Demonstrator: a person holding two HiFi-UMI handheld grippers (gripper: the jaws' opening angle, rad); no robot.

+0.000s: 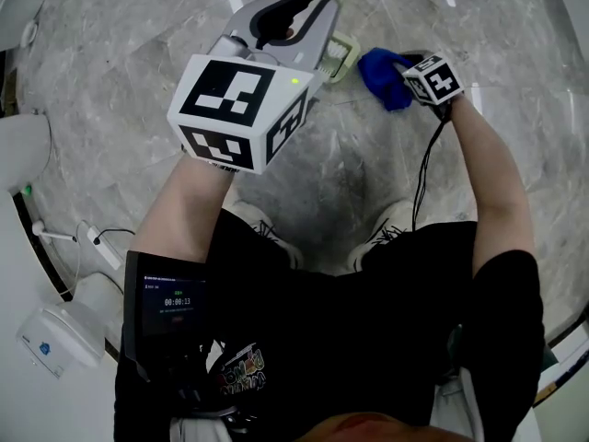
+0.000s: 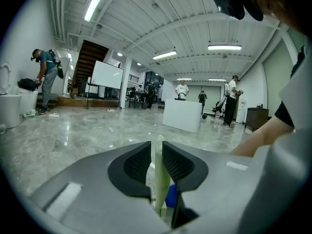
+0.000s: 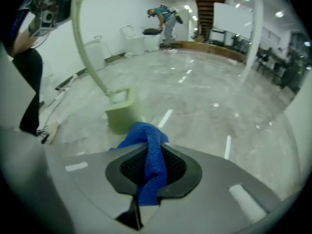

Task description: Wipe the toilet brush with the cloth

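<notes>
We have bare marble floor [image 1: 368, 155] ahead and to the right, wide enough to pass freely. On our left a white toilet [image 1: 23, 150] and loose cables [image 1: 97, 239] crowd the wall; our shoes [image 1: 391, 228] stand below.

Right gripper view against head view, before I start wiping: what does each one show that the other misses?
Right gripper view only: the right gripper shut on the blue cloth, and the toilet brush with its curved handle rising to the upper left. Head view only: the left gripper and the person's shoes. Both: the cloth close beside the pale green brush head.
</notes>
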